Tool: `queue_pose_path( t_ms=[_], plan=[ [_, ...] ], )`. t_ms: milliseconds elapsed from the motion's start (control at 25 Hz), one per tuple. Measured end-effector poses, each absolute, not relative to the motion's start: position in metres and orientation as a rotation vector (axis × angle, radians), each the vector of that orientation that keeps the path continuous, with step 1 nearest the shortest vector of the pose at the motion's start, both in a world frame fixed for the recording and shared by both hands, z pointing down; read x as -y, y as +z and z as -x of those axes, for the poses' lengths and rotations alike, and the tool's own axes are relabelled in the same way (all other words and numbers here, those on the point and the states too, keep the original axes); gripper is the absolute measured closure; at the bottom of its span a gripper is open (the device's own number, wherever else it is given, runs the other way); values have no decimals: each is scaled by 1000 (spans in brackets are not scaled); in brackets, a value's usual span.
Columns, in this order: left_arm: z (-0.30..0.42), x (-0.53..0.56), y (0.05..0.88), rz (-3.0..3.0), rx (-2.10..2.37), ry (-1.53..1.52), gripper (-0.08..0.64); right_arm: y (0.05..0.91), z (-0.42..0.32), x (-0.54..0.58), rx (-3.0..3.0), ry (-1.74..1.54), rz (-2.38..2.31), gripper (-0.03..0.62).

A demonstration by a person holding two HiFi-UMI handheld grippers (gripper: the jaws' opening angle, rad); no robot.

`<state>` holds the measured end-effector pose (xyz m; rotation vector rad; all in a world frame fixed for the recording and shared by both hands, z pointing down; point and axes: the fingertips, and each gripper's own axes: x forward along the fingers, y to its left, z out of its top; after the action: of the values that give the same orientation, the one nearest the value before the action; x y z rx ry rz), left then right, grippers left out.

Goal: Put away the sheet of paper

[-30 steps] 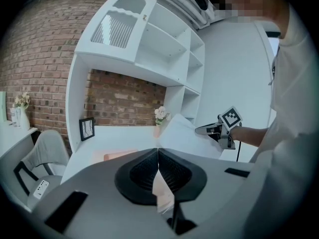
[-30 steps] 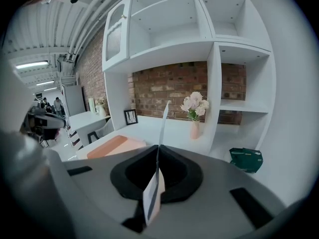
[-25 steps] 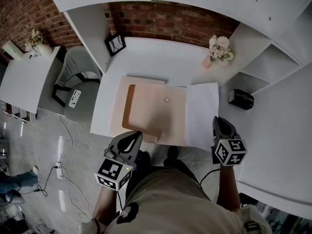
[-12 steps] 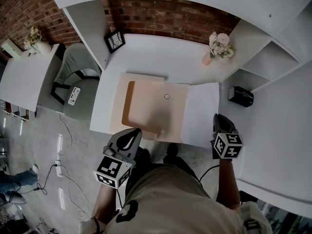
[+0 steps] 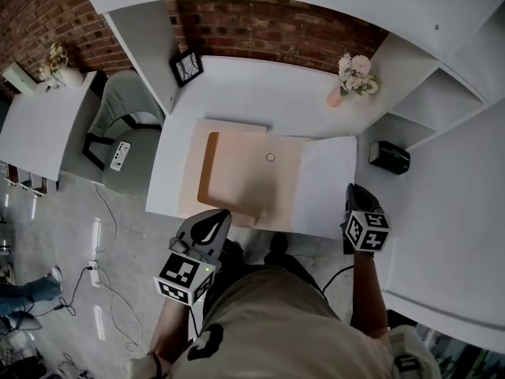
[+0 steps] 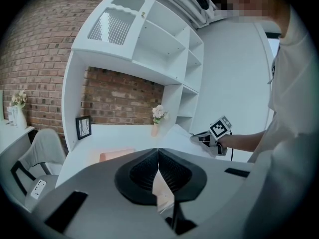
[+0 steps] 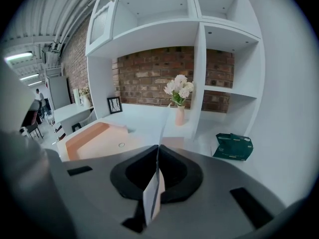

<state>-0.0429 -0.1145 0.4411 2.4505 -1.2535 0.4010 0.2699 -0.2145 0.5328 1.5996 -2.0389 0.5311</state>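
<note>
Peach cardboard folder lies open and flat on white desk. White sheet of paper sits at the folder's right side, overlapping it, with its near corner pinched in the right hand-held gripper, jaws pressed together on it. Left hand-held gripper is at the folder's near edge, jaws closed on a thin pale strip, apparently that edge. Dark green box stands to the right of the sheet, apart from it. Pink vase of pale flowers stands at the back of the desk.

White sheet of paper adjoins the peach folder.
</note>
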Motion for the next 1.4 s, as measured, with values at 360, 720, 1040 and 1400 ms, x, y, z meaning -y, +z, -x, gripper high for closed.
queue_pose_path(
  t_ms=[360, 720, 1040, 1400],
  plan=[
    [40, 118, 441, -2458, 1253, 408, 543, 546, -281, 220, 1993, 540, -1606, 565],
    [34, 117, 442, -2443, 1228, 433, 543, 556, -285, 224, 1979, 563, -1603, 565],
    [34, 123, 439, -2462, 1239, 417, 543, 558, -289, 229, 1965, 566, -1607, 565],
    [37, 124, 440, -2456, 1250, 410, 543, 562, -288, 232, 1958, 560, -1597, 565]
  ],
)
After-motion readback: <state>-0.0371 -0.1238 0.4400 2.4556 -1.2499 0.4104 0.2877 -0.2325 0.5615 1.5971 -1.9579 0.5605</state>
